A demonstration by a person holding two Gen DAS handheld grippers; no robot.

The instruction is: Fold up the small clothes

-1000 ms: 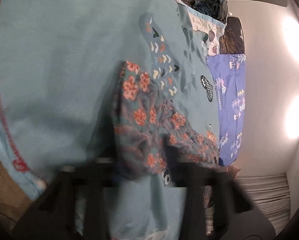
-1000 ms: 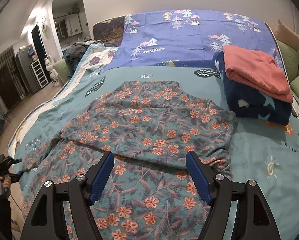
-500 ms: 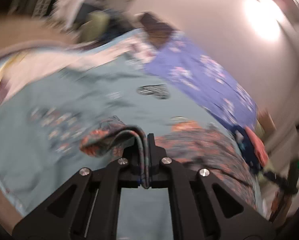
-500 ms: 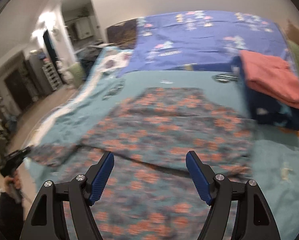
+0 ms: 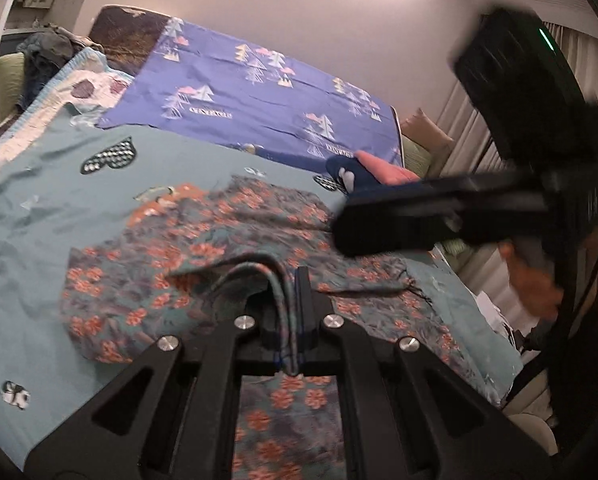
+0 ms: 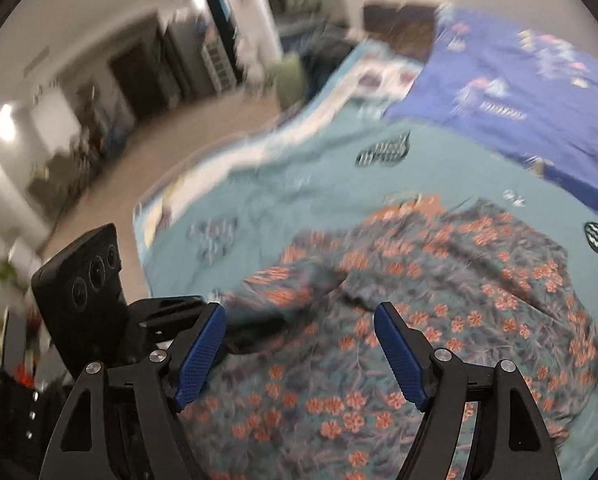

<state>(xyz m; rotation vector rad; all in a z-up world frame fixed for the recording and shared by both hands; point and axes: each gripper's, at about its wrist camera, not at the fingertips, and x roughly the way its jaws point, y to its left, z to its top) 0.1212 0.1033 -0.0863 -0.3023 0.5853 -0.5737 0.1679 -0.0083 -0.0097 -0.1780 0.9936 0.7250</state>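
The left hand-held gripper (image 5: 290, 300) is clamped on a folded edge of the floral garment (image 5: 203, 256), which lies spread on the teal bedspread (image 5: 51, 200). The right hand-held gripper (image 6: 299, 356) hangs wide apart and empty just above the garment's near side.

The left gripper (image 5: 289, 320) pinches a folded edge of the floral garment (image 5: 203, 264) spread on the teal bedspread (image 5: 59, 208), with the other gripper (image 5: 439, 216) crossing at three o'clock and a purple sheet (image 5: 259, 96) towards twelve.
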